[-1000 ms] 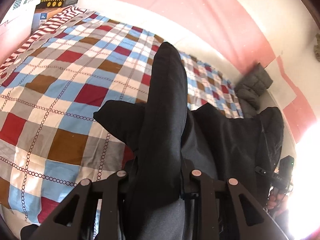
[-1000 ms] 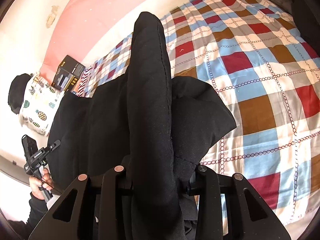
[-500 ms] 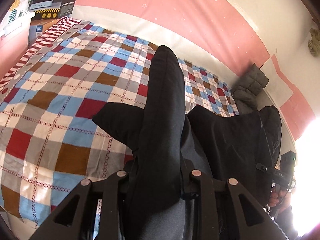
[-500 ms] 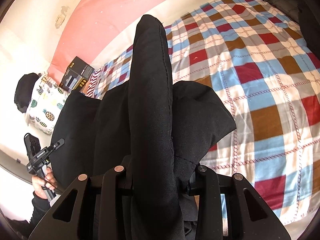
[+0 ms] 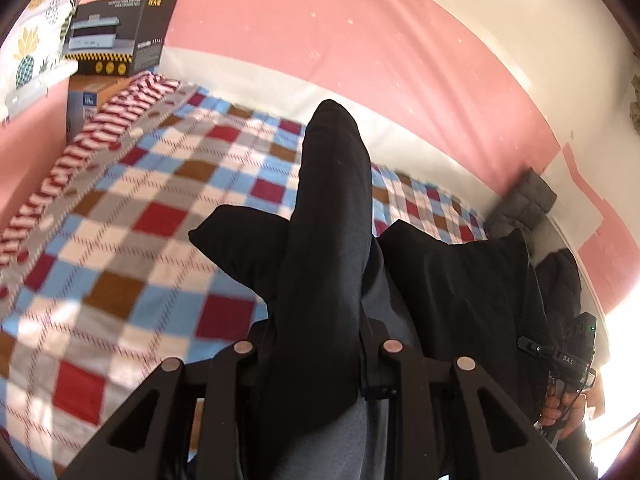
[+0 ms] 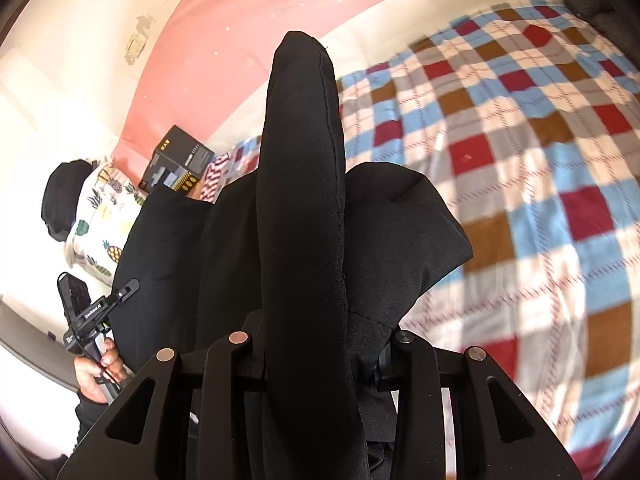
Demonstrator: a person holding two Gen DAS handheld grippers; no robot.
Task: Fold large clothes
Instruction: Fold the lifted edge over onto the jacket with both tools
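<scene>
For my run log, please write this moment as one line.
left claw: shut on black garment | right claw: shut on black garment | garment: raised over checked bedcover

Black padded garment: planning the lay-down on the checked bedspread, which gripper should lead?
Neither clearly: left gripper and right gripper both clamp the black padded garment above the checked bedspread.

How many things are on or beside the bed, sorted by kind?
Black garments held up: 1
Checked bedspreads: 1
Grey padded jackets: 1
Printed boxes: 2
Pineapple pillows: 1
Total: 6
</scene>
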